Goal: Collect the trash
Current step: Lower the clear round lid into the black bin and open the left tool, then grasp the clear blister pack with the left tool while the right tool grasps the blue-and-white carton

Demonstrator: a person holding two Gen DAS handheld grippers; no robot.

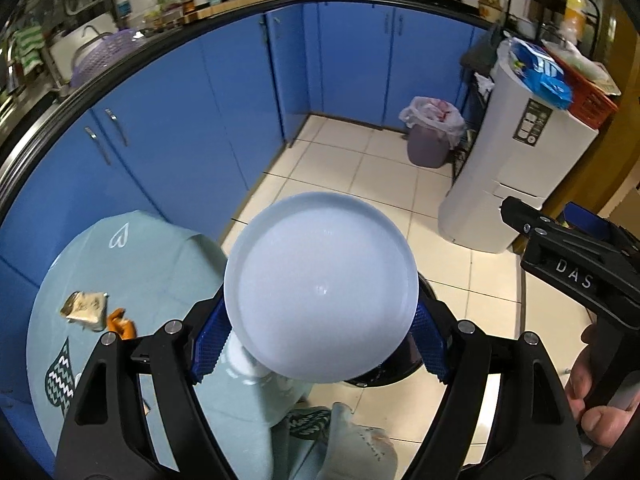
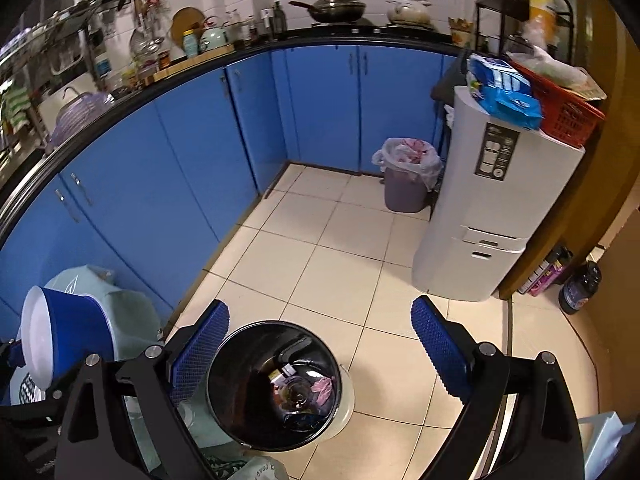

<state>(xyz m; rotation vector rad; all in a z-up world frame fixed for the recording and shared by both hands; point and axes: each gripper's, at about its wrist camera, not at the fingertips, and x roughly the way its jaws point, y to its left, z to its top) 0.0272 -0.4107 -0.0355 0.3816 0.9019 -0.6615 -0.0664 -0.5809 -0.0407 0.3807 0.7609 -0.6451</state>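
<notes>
Trash (image 2: 302,394) lies at the bottom of the round, glossy black bin (image 2: 256,432) on the tiled floor; only the right wrist view looks into it. The left gripper (image 1: 320,340) has its ribbed blue pads (image 1: 210,344) clamped on a bowl (image 1: 320,288), smooth and white inside; the right wrist view alone shows its blue outer wall. The left view alone shows a crumpled foil wrapper (image 1: 85,309) and orange peel (image 1: 120,322) on the pale green tablecloth (image 1: 132,264). The right gripper (image 2: 320,354) hangs over the bin, jaws wide apart, holding nothing.
</notes>
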